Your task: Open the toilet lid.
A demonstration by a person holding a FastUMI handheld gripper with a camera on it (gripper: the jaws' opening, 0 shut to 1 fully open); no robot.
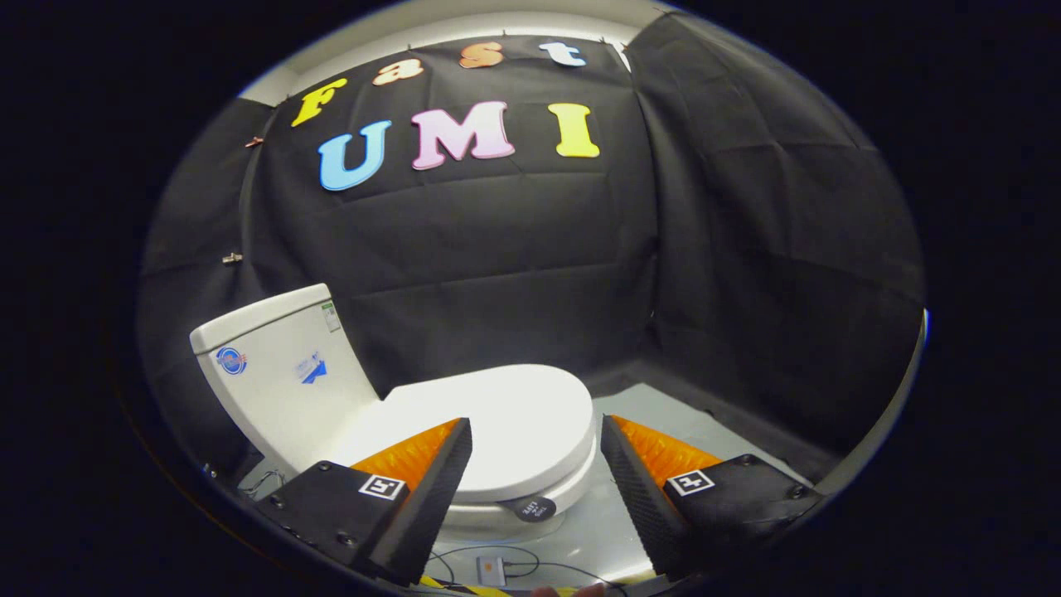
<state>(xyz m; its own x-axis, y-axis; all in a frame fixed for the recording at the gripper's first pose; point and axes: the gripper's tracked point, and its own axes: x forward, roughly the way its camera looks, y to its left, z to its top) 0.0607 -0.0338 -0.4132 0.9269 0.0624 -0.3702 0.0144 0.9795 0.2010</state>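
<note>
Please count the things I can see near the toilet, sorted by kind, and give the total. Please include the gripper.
Toilet (lid closed, tank behind): 1
Gripper, fingers open above the lid's front: 1
Round dark tag at the bowl's front: 1
Small box with cables on the floor: 1
Total: 4

Open air is seen between the spread fingers [536, 431] and the closed toilet lid [506, 423] just ahead. The left is blocked by the tank [278, 373]; the floor [663, 414] at right lies free.
</note>
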